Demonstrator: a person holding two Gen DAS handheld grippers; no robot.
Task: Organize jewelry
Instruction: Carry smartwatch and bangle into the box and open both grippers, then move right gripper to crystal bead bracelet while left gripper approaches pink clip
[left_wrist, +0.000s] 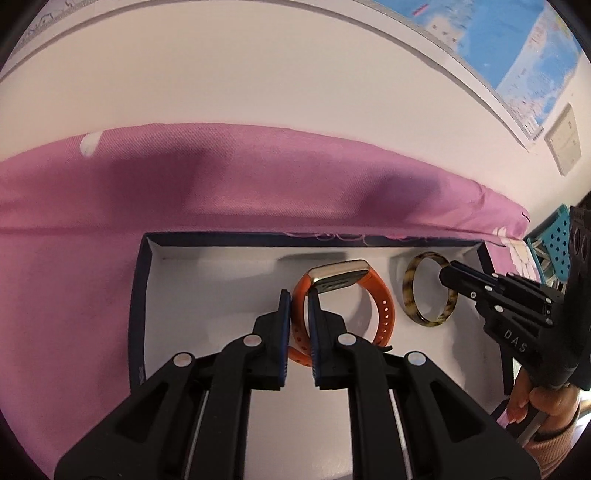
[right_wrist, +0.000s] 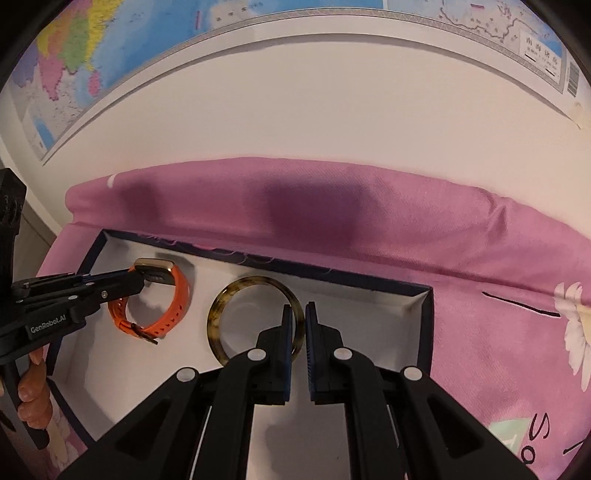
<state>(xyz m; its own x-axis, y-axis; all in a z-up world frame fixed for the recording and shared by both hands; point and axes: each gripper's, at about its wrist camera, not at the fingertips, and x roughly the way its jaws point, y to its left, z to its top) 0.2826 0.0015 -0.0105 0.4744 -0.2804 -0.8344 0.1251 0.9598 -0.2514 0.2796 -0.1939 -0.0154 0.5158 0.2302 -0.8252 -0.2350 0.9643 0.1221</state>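
Note:
An orange watch (left_wrist: 382, 314) with a gold case stands on its side in a white-lined box (left_wrist: 177, 295) with dark blue walls. My left gripper (left_wrist: 299, 299) is shut on the watch's strap. A tortoiseshell bangle (left_wrist: 410, 295) stands to the right of the watch in the same box. My right gripper (right_wrist: 298, 314) is shut on the bangle (right_wrist: 218, 314) at its right rim. In the right wrist view the watch (right_wrist: 177, 295) is at the box's left, with the left gripper (right_wrist: 138, 278) on it. In the left wrist view the right gripper (left_wrist: 448, 273) reaches in from the right.
The box (right_wrist: 421, 325) sits on a pink cloth (left_wrist: 221, 184) with flower prints (right_wrist: 576, 332). A white wall with a map (right_wrist: 92, 48) stands close behind. A teal perforated basket (left_wrist: 554, 240) is at the far right.

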